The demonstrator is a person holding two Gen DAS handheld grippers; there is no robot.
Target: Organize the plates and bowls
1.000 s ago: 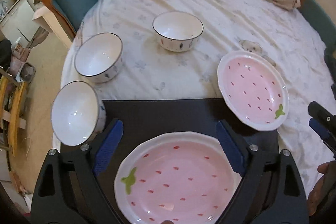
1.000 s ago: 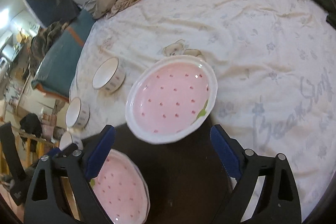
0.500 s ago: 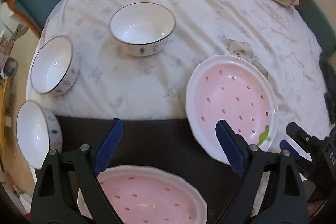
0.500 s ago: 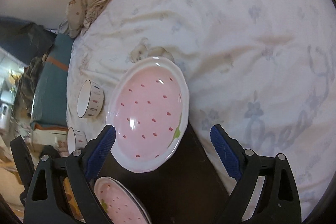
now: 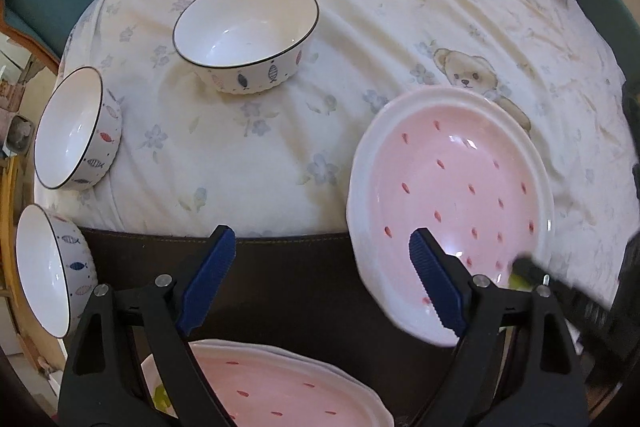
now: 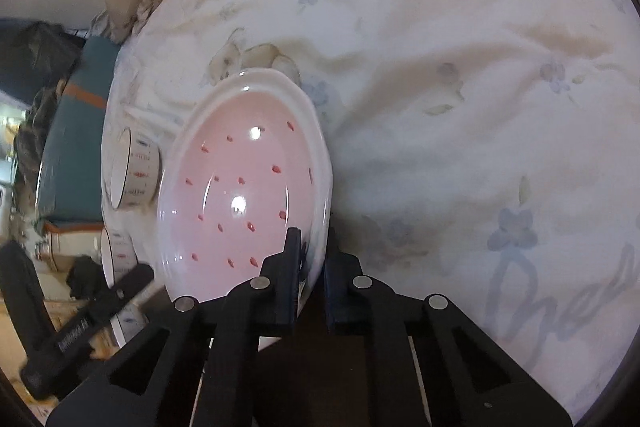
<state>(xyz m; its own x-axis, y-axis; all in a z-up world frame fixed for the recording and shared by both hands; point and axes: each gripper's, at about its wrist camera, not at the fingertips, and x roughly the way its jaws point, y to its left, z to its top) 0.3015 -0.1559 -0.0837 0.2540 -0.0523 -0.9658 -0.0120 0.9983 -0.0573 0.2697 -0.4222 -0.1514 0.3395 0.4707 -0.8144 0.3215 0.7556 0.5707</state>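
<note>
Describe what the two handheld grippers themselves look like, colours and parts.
The left gripper has black angular arms with triangular cut-outs, silver round pins at the joints, and blue ribbed pads on its fingers. The right gripper is the same black frame with silver pins.

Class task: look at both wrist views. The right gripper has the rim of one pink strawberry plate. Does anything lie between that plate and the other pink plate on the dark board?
Nothing visible does. The right gripper is clamped on the rim of the pink plate; only bare dark board separates it from the second pink plate. The open left gripper hovers above that gap.
</note>
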